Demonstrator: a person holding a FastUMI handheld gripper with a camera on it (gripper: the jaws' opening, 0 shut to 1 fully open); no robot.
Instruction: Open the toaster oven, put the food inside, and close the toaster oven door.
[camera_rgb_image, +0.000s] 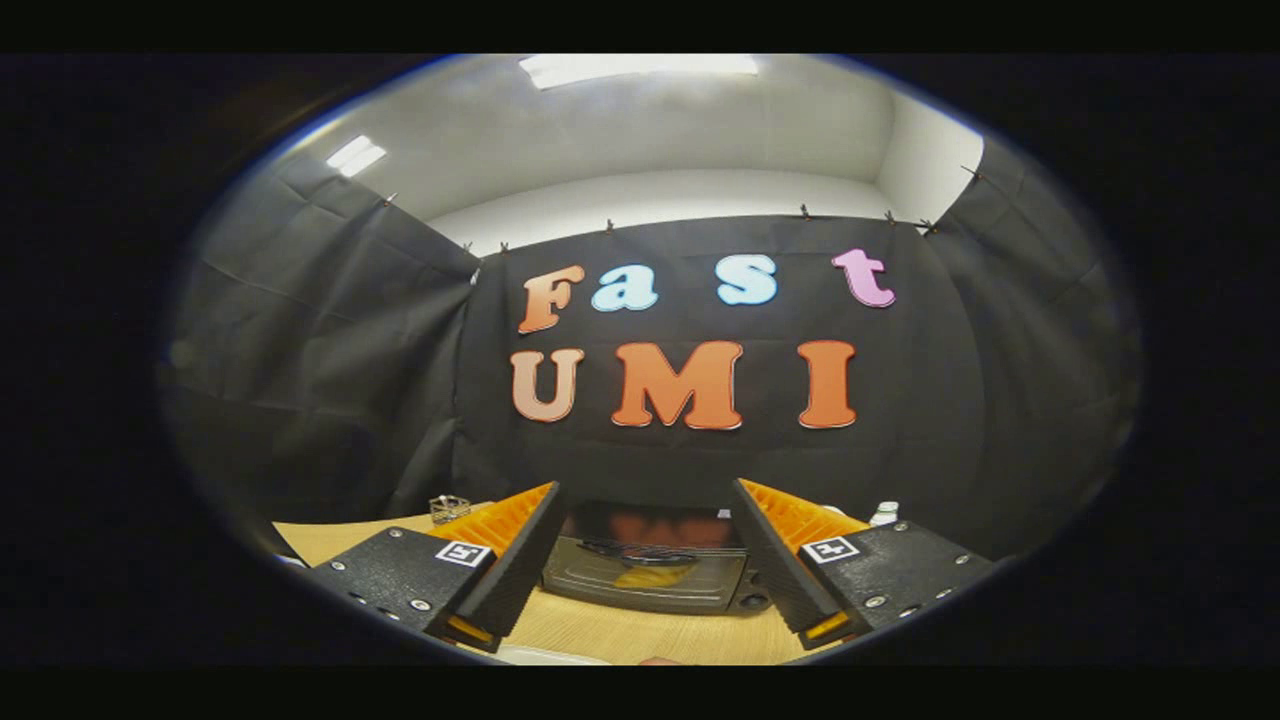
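My tongs are spread wide apart and grasp nothing; the two fingers frame the toaster oven, which sits on the wooden desk just ahead of them and between their tips. I see the oven from the front and slightly above: its dark top, its glass door standing upright and closed, with a dark handle across it. Something yellowish shows at the glass, but I cannot tell whether it lies inside or is a reflection. A knob sits at the oven's right side. Beyond my left finger, near the desk's far edge, I make out a small wire basket. Beyond my right finger a small white bottle stands by the black cloth wall.
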